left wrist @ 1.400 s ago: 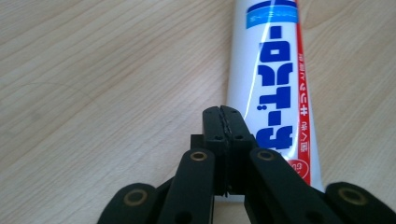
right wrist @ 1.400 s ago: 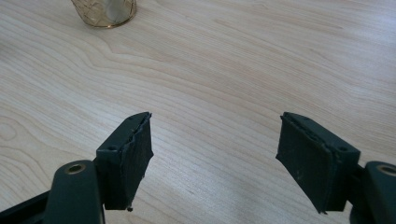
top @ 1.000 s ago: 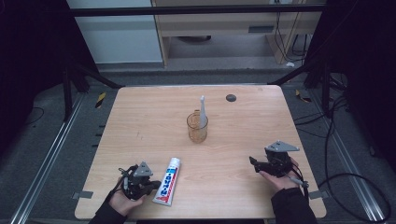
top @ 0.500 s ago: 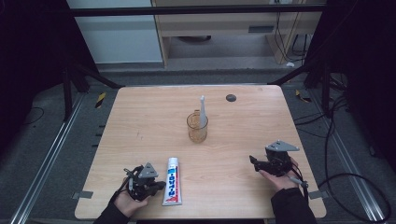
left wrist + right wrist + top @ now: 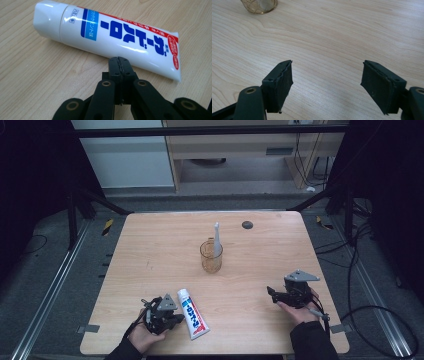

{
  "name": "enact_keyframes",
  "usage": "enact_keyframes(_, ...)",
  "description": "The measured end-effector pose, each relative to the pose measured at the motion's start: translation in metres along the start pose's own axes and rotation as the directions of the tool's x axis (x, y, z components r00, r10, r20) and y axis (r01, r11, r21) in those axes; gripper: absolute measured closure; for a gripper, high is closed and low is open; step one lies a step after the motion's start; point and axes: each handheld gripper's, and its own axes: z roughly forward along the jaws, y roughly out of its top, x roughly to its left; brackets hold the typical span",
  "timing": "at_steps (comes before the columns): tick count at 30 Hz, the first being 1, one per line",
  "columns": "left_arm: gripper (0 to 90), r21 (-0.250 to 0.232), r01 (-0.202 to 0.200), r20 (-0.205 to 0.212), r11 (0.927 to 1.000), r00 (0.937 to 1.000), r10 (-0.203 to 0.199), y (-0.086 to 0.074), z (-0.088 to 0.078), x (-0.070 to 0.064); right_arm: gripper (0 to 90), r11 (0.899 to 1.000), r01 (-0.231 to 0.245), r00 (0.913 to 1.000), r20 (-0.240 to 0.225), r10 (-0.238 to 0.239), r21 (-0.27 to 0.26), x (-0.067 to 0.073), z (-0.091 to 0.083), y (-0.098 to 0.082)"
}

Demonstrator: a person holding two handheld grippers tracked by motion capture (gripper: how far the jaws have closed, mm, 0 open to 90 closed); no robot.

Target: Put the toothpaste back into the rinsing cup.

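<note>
I see the wooden table (image 5: 150, 250) first, the biggest thing here, and I place everything else against the glass cup (image 5: 211, 256) standing near its middle; a white toothbrush (image 5: 216, 240) stands upright inside that cup, leaning on its rim; beyond the cup, toward the far edge, lies a small dark round spot (image 5: 247, 224) on the wood.

Nearer to me than the cup, and a little to its left in the high view, the toothpaste tube (image 5: 192, 313) lies flat on the table, its white cap (image 5: 47, 20) pointing roughly toward the cup and its crimped end toward the near edge; blue and red print runs along its body.

My left gripper (image 5: 175, 319) sits well to the near-left of the cup, just beside the tube; its jaws are pressed fully together with nothing between them, and in the left gripper view (image 5: 119, 63) the closed tips are at the tube's side, though I cannot tell whether they touch it.

My right gripper (image 5: 271, 292) rests well to the near-right of the cup, low over bare wood; its jaws stand wide apart and empty (image 5: 327, 85), and the cup's base shows far off at the upper left of the right gripper view (image 5: 259, 6).
</note>
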Motion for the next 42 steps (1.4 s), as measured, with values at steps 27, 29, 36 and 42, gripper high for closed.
enact_keyframes(27,89.8,-0.035,-0.044,0.005,0.9984,0.999,0.044,0.029,0.02,-0.009,24.5,1.0,-0.001,0.9999,0.013,0.001,0.007,-0.001,0.003,0.001)
enact_keyframes(29,89.9,-0.045,-0.041,0.003,0.9981,0.9992,0.041,0.031,0.021,-0.009,24.5,1.0,0.0,0.9999,0.014,0.0,0.008,-0.001,0.003,0.001)
enact_keyframes(36,89.9,-0.051,-0.044,-0.002,0.9977,0.999,0.044,0.038,0.026,-0.008,24.5,1.0,0.003,0.9999,0.015,-0.004,0.008,-0.001,0.003,0.001)
enact_keyframes(42,89.9,-0.057,-0.046,-0.009,0.9973,0.9989,0.046,0.043,0.03,-0.007,24.5,1.0,0.003,0.9999,0.016,-0.003,0.006,-0.001,0.003,0.001)
